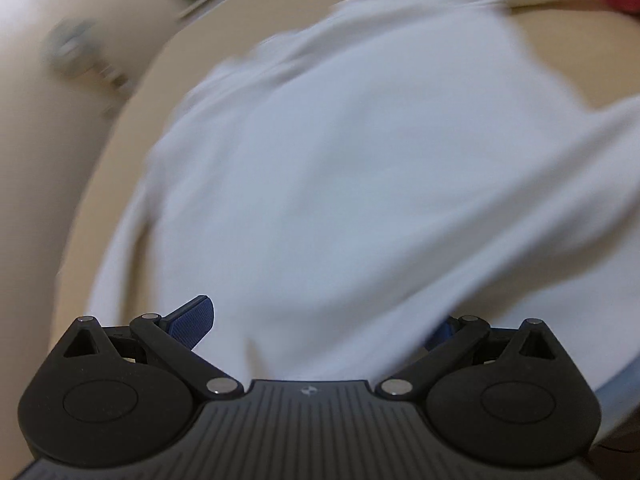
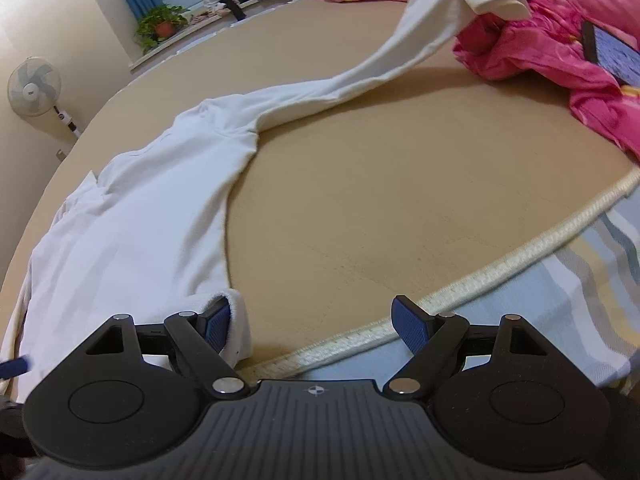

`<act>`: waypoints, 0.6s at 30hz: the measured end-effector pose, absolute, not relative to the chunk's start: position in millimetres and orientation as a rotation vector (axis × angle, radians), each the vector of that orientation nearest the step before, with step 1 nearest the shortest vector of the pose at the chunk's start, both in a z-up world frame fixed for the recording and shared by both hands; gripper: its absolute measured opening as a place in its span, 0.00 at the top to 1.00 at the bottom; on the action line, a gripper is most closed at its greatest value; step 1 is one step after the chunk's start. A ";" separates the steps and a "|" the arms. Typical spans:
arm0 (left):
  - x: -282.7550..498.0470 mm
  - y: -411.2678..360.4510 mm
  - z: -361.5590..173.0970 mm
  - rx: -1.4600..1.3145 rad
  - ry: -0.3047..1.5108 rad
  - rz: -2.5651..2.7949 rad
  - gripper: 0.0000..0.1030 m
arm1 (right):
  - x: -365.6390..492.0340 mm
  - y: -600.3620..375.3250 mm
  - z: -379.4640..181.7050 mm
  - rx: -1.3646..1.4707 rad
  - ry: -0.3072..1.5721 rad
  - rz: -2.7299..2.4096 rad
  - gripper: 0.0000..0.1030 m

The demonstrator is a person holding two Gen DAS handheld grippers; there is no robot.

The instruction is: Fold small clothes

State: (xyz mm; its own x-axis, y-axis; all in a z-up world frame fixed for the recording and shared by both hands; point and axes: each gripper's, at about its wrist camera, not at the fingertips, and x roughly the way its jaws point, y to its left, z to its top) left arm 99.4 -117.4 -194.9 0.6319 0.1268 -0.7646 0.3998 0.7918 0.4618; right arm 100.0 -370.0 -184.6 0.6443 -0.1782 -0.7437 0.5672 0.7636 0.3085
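Observation:
A white long-sleeved garment (image 2: 132, 216) lies on the tan bed mat (image 2: 380, 184); one sleeve (image 2: 400, 52) stretches to the far right onto a pink quilt. My right gripper (image 2: 316, 322) is open at the mat's near edge, its left finger (image 2: 218, 322) touching the garment's hem corner. The left wrist view is blurred: the garment (image 1: 360, 168) fills it. My left gripper (image 1: 320, 324) is open over the near hem, its right finger partly hidden by cloth.
A pink quilt (image 2: 560, 40) with a dark phone or tablet (image 2: 612, 54) lies at the far right. A standing fan (image 2: 34, 88) and a potted plant (image 2: 162, 24) stand beyond the bed. A striped sheet (image 2: 580, 280) shows past the mat's braided edge (image 2: 520, 256).

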 end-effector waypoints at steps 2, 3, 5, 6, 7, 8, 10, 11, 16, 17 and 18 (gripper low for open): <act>106.2 -72.0 -198.0 0.638 0.910 -0.060 0.00 | 97.7 -369.3 -190.7 0.571 0.767 -0.469 0.19; 109.7 -48.0 -199.8 0.623 0.923 -0.004 0.00 | 97.0 -368.5 -194.4 0.575 0.772 -0.479 0.19; 116.4 -4.5 -199.4 0.550 0.969 0.047 0.00 | 96.1 -367.5 -201.3 0.577 0.786 -0.504 0.19; 120.0 14.8 -199.3 0.506 0.994 0.100 0.00 | 95.6 -367.2 -204.9 0.579 0.794 -0.513 0.19; 123.9 28.9 -200.1 0.485 1.009 0.149 0.00 | 95.4 -366.5 -208.2 0.582 0.800 -0.523 0.19; 128.5 39.2 -199.6 0.459 1.026 0.169 0.00 | 95.2 -365.6 -210.9 0.583 0.810 -0.526 0.19; 130.3 63.1 -200.1 0.399 1.048 0.240 0.00 | 94.9 -360.6 -213.0 0.571 0.820 -0.517 0.19; 132.9 71.0 -201.0 0.357 1.066 0.223 0.00 | 94.8 -357.4 -212.9 0.560 0.825 -0.501 0.19; 122.2 69.1 -198.8 0.356 1.046 0.177 0.02 | 98.7 -337.7 -210.2 0.502 0.853 -0.391 0.27; 120.5 63.1 -199.1 0.384 1.036 0.160 0.09 | 100.8 -331.1 -209.3 0.468 0.858 -0.365 0.46; 122.1 55.8 -201.1 0.408 1.032 0.134 0.23 | 103.5 -324.9 -208.9 0.433 0.871 -0.339 0.68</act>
